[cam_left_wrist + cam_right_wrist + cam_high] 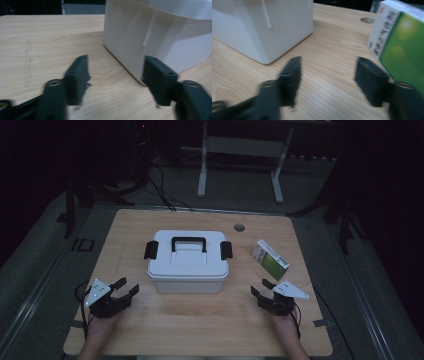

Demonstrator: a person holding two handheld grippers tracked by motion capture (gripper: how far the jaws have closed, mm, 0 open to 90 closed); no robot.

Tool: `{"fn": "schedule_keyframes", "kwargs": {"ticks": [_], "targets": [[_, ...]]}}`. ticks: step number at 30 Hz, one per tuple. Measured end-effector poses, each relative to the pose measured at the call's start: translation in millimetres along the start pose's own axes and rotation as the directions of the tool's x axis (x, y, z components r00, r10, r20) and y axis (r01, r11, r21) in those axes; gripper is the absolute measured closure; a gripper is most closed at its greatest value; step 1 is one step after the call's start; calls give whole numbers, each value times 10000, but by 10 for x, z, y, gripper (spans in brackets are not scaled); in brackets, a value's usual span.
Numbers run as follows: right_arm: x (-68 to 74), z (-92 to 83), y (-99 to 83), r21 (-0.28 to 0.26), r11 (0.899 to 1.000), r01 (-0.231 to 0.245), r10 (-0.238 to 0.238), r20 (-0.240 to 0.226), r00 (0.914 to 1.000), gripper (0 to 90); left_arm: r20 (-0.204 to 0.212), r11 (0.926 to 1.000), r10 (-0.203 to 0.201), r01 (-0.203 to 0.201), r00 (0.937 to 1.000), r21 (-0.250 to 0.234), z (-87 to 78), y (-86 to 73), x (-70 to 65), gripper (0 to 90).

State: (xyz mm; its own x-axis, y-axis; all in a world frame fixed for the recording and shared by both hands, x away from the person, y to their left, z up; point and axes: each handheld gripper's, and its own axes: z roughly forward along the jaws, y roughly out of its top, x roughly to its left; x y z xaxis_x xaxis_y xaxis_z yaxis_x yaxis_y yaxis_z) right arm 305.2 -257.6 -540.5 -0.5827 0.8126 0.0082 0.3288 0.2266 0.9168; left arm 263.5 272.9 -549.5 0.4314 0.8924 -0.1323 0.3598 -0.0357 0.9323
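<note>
So the white storage box (188, 262) sits pretty much dead centre on the wooden table (210, 330), lid on, black carry handle (189, 241) lying flat on top and a black latch (151, 249) clipped at each end. Left gripper (125, 289) is parked just off the box's near-left corner and right gripper (262, 289) off the near-right side, both with jaws standing apart and nothing between them — no contact with anything yet. My guess is the latches are the first job, and that's where it could get messy: the box looks light, so pushing on one latch from one side only could just skate the whole thing across the smooth wood instead of popping the clip. Coming in low, a jaw could also catch the box wall rather than the latch, since in the left gripper view the wall is already right next to one jaw. The other thing to watch is the green-and-white carton (270, 259) — it's lying just ahead of the right gripper, between it and the box's right end, so a sloppy swing inward could knock it. Little round grommet hole (239, 227) at the back, not an issue.
</note>
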Motion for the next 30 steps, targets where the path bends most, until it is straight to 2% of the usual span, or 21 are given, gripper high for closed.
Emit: {"fn": "schedule_keyframes", "kwargs": {"ticks": [1, 2, 5, 6, 7, 9, 10, 12, 15, 18, 19, 25, 27, 30], "targets": [[7, 42, 10, 43, 10000, -49, 49, -69, 10000, 444, 62, 9999, -36, 35, 10000, 101, 37, 9, 2, 416], [14, 86, 24, 143, 9999, -55, 57, -169, 9998, 504, 89, 9999, -24, 23, 10000, 166, 65, 16, 0, 446], [60, 207, 71, 355, 9990, 259, -250, -258, 9994, 599, 348, 9992, 6, -19, 9994, 387, 195, 40, -16, 516], [75, 247, 85, 410, 9985, 375, -360, -355, 9987, 645, 348, 9989, 24, -40, 9994, 476, 238, 47, -25, 576], [91, 285, 100, 435, 9982, 407, -389, -413, 9984, 668, 336, 9984, 48, -67, 9994, 569, 281, 54, -30, 580], [116, 351, 127, 499, 9979, 408, -379, -580, 9976, 761, 303, 9969, 142, -165, 9994, 768, 365, 72, -51, 643], [140, 399, 150, 530, 9976, 439, -408, -593, 9974, 839, 325, 9963, 133, -160, 9994, 845, 392, 81, -57, 658], [168, 453, 180, 565, 9973, 462, -422, -712, 9966, 895, 270, 9950, 251, -276, 9993, 962, 443, 98, -73, 703], [210, 530, 230, 586, 9970, 509, -459, -832, 9955, 899, 86, 9928, 492, -499, 9988, 1091, 510, 132, -81, 769], [260, 613, 291, 548, 9977, 403, -343, -1059, 9938, 899, 37, 9941, 400, -401, 9992, 1009, 554, 155, -61, 853], [274, 628, 303, 519, 9976, 460, -404, -1055, 9936, 899, 172, 9943, 267, -284, 9995, 1023, 579, 161, -49, 878], [365, 748, 379, 425, 9976, 553, -501, -1147, 9921, 899, 404, 9953, 203, -240, 9990, 934, 681, 170, -61, 894], [389, 790, 399, 395, 9976, 560, -509, -1199, 9915, 899, 537, 9963, -26, -21, 9986, 860, 708, 174, -63, 894], [429, 846, 416, 324, 9980, 544, -497, -1325, 9899, 899, 793, 9965, 78, -144, 9968, 827, 741, 190, -102, 893]]}}
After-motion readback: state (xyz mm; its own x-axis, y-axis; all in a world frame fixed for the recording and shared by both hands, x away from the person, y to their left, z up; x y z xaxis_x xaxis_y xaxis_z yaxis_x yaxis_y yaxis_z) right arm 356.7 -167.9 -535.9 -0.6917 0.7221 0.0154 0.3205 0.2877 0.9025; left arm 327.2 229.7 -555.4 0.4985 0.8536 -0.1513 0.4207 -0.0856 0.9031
